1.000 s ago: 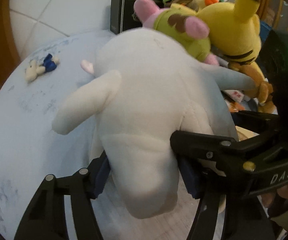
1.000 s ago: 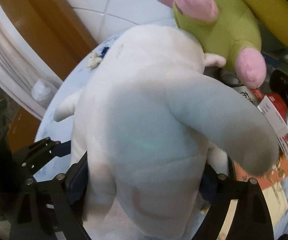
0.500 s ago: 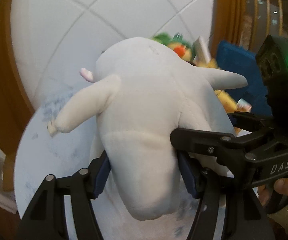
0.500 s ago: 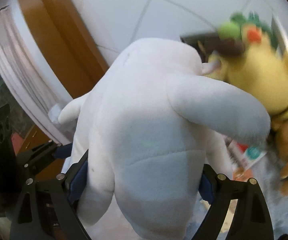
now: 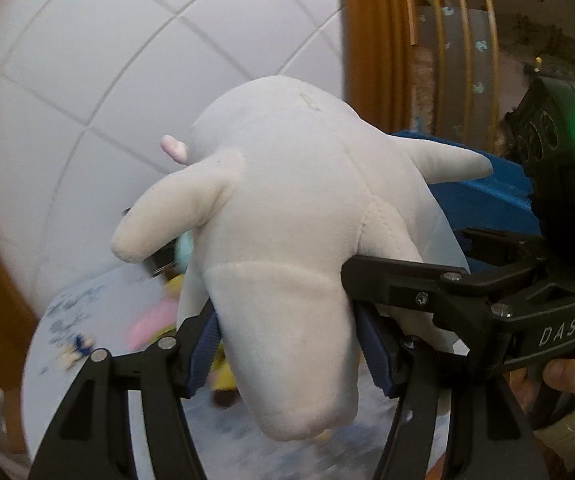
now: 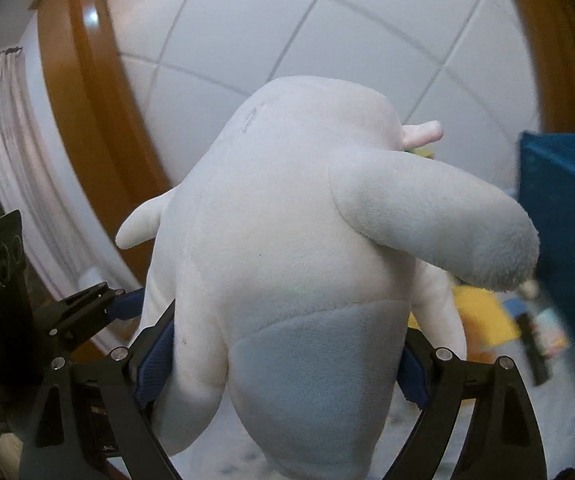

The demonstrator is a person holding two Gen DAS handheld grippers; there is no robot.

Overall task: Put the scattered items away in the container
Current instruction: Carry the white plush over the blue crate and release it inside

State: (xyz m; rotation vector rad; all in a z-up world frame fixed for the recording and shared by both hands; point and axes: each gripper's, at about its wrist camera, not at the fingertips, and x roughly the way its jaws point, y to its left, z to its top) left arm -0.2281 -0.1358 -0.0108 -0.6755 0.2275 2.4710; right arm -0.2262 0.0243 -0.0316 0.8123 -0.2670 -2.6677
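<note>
Up it's come, clear of the table [image 5: 87, 312]!
Both my grippers, left [image 5: 287, 344] and right [image 6: 283, 364], clench the white plush [image 5: 287, 216].

The left hand-held gripper [image 5: 291, 344] clamps a white plush toy [image 5: 287, 216], blue container [image 5: 483, 196] behind.

A home, by the look of it: white tiled floor [image 6: 327, 40], wooden trim [image 6: 87, 120], a pale curtain [image 6: 3, 140], plush toys strewn on the table [image 5: 87, 320].
</note>
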